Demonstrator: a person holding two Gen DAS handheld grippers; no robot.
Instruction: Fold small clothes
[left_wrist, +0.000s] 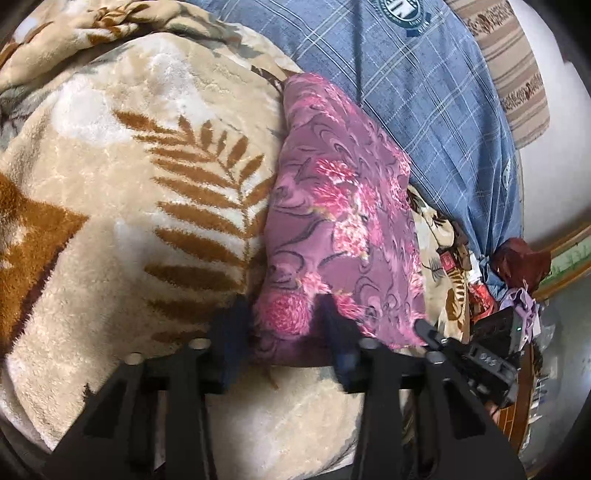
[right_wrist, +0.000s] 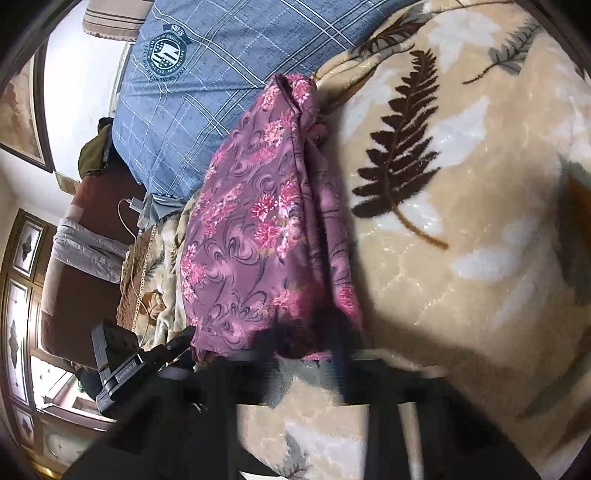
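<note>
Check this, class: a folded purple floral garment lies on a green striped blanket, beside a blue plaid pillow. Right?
Not quite. The blanket is beige with brown fern leaves, as the left wrist view shows. The garment and pillow are as stated.

White wall (right_wrist: 79, 85), brown cabinet (right_wrist: 22, 280).

Thin matt floral-printed cloth garment (left_wrist: 343, 221) on plush, fuzzy fleece blanket (left_wrist: 110, 155); smooth woven checked pillowcase (left_wrist: 424, 92).
</note>
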